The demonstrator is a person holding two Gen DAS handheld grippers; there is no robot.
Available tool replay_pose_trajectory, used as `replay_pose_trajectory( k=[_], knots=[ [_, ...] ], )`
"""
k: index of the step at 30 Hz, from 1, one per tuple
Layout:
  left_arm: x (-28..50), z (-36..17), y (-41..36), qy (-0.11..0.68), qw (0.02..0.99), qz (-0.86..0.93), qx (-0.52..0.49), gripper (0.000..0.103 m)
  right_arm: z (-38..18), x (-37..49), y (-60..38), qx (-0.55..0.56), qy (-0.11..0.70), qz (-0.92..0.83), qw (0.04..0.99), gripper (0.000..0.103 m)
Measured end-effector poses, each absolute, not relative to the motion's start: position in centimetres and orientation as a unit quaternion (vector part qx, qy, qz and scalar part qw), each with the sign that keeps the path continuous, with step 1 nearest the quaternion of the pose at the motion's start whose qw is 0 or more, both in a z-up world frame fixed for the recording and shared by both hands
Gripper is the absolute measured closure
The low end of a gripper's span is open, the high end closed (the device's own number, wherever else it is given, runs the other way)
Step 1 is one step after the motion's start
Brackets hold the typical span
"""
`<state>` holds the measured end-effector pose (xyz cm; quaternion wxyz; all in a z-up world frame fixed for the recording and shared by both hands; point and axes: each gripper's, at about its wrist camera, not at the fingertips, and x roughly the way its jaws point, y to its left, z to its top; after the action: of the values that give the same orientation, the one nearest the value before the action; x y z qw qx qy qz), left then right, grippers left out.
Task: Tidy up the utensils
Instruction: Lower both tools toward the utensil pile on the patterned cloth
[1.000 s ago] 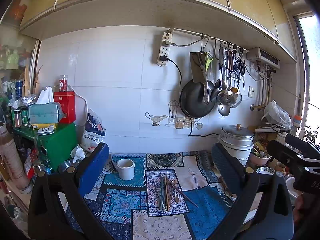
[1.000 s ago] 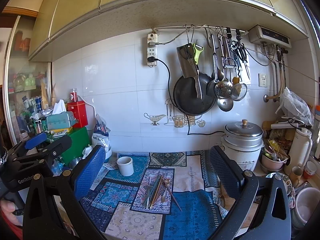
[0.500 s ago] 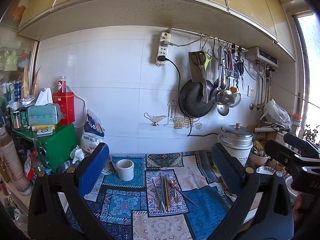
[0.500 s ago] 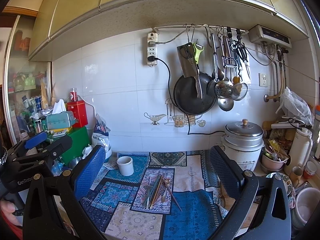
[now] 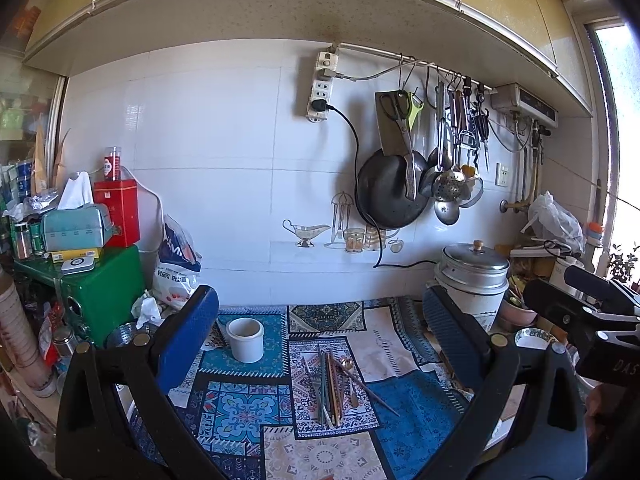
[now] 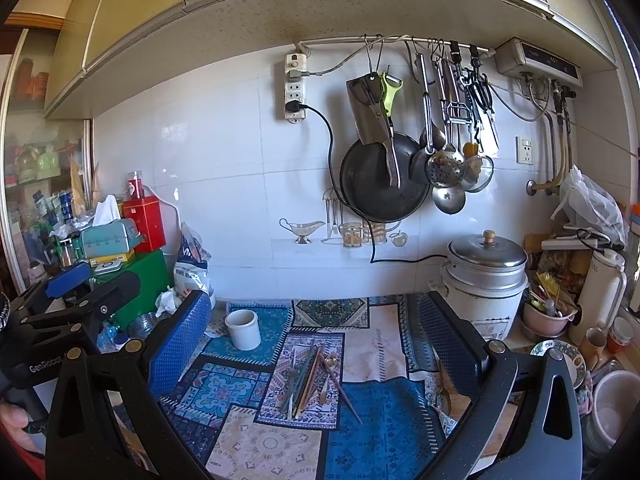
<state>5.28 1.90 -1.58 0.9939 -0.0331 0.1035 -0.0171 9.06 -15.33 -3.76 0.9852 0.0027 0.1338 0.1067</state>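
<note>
A pile of chopsticks and spoons (image 5: 334,386) lies on the patterned mat (image 5: 248,408) at the counter's middle; it also shows in the right wrist view (image 6: 312,380). A white cup (image 5: 245,339) stands upright to its left, and shows in the right wrist view (image 6: 242,329). My left gripper (image 5: 320,336) is open and empty, held above and in front of the pile. My right gripper (image 6: 316,340) is open and empty too, at a similar height. Each gripper shows at the edge of the other's view.
A rice cooker (image 6: 486,280) stands at the back right, with bowls and a thermos (image 6: 600,296) beyond. A green box (image 5: 100,284) with a tissue box and red tin is at the left. Pans and ladles (image 5: 404,184) hang on the wall.
Both grippers have barely moved; the views have shifted very slightly. Nothing on the counter has moved.
</note>
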Motion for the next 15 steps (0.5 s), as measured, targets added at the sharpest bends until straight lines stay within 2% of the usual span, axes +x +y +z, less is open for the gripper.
replay_pose_trajectory(
  k=[4,15],
  knots=[
    [8.1,-2.7,2.3,0.115,0.993,-0.005,-0.032,0.000,-4.7,11.5,-15.1,0.001,0.152,0.095,0.984,0.000],
    [21.8,-9.6,5.1,0.231,0.971,-0.035,-0.040,0.000,-10.8,22.1,-15.4,-0.004,0.245,0.032,0.969,0.000]
  ],
)
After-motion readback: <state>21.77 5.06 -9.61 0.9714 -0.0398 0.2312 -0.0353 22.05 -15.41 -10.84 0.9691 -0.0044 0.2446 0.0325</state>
